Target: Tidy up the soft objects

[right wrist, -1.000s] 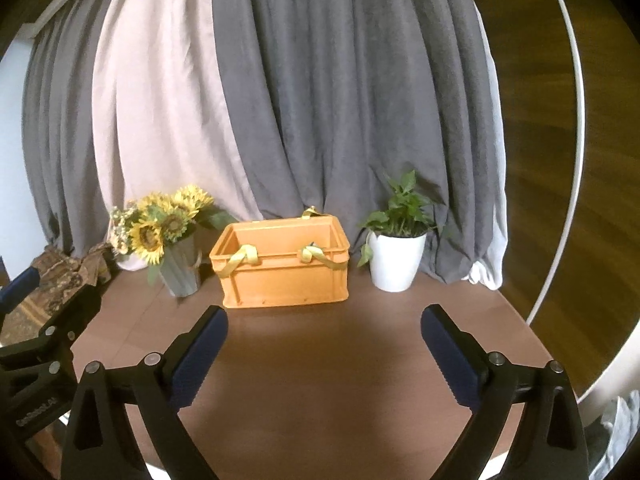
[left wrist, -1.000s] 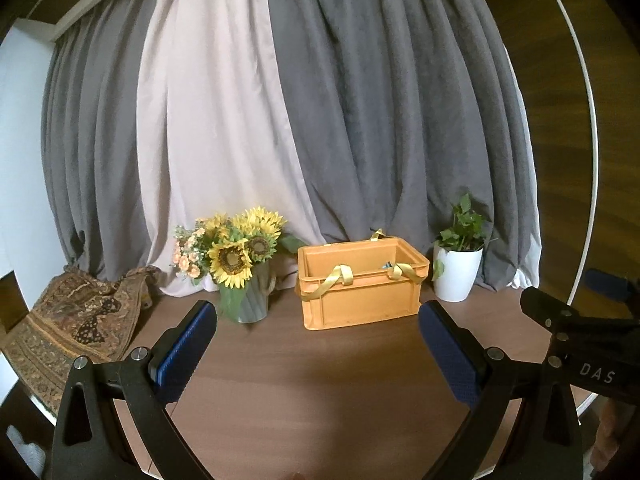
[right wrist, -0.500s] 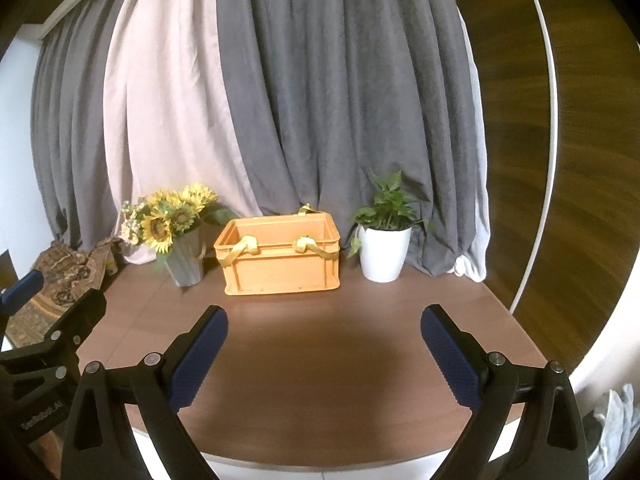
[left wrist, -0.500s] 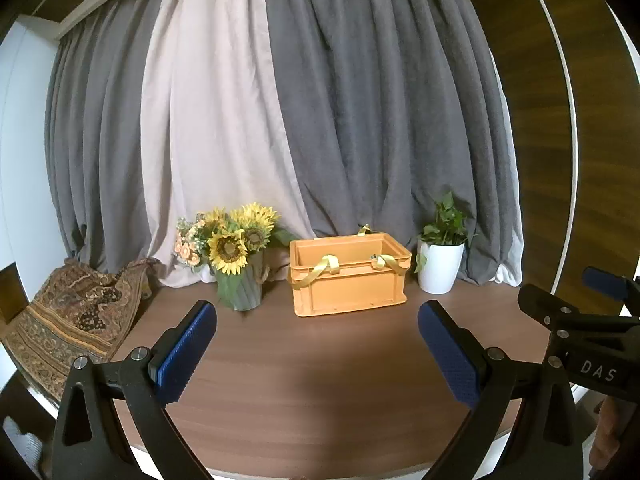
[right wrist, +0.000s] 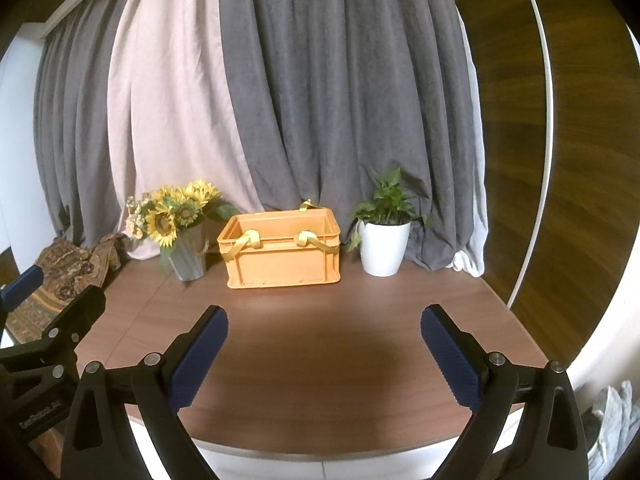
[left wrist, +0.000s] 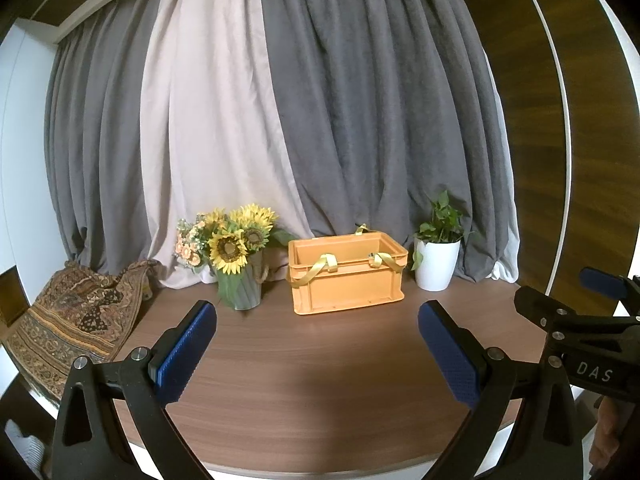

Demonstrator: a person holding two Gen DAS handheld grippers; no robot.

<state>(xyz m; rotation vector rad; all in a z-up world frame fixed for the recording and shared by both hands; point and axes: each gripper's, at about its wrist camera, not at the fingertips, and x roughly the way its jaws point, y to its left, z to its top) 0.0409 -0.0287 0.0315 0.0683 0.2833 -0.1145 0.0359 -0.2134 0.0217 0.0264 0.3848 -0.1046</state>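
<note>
Grey and pale curtains point(left wrist: 248, 128) hang behind a brown wooden table point(left wrist: 320, 364). The orange crate point(left wrist: 347, 270) stands at the back of that table, yellow straps point(left wrist: 325, 264) draped over its front rim. Left of the crate sits a vase of sunflowers point(left wrist: 234, 256); farther left a patterned cloth point(left wrist: 76, 320) drapes over the table edge. Right of the crate is a white potted plant point(left wrist: 437, 256). In front of the crate, well apart from it, the left gripper point(left wrist: 318, 350) and the right gripper point(right wrist: 324, 354) both hover with jaws spread wide, holding nothing.
</note>
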